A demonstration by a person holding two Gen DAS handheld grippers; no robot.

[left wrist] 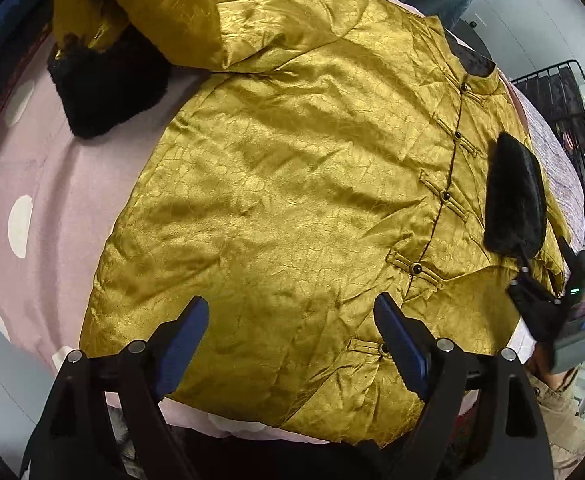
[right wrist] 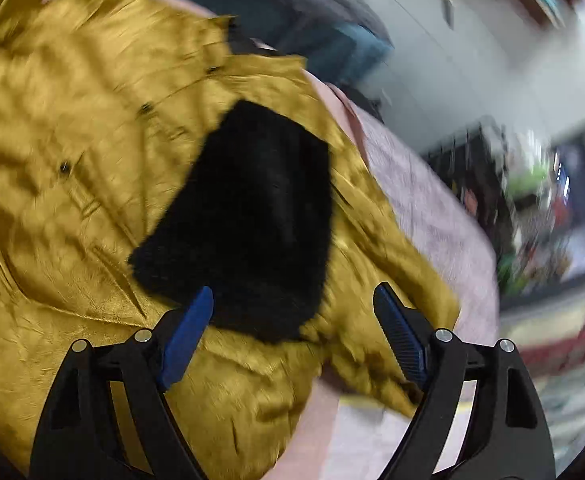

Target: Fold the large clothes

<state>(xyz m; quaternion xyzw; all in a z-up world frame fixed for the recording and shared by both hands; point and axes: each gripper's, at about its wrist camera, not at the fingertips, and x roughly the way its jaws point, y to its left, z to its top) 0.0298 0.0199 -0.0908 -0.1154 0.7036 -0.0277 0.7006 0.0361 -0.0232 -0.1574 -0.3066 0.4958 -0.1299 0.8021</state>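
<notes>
A gold jacket (left wrist: 292,184) lies buttoned and face up on a pink spotted cover (left wrist: 24,184), filling the middle of the left view. One black cuff (left wrist: 514,196) rests on its chest at right; the other cuff (left wrist: 108,84) sits upper left. The left gripper (left wrist: 292,328) hangs wide above the hem, holding nothing. The right gripper (right wrist: 292,320) stands wide too, empty, over the chest cuff in a blurred view.

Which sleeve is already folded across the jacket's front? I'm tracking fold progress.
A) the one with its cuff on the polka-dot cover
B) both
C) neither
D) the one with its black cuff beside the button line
D: one black fur cuff lies on the gold jacket beside the buttons; the other cuff rests on the polka-dot cover.
</notes>
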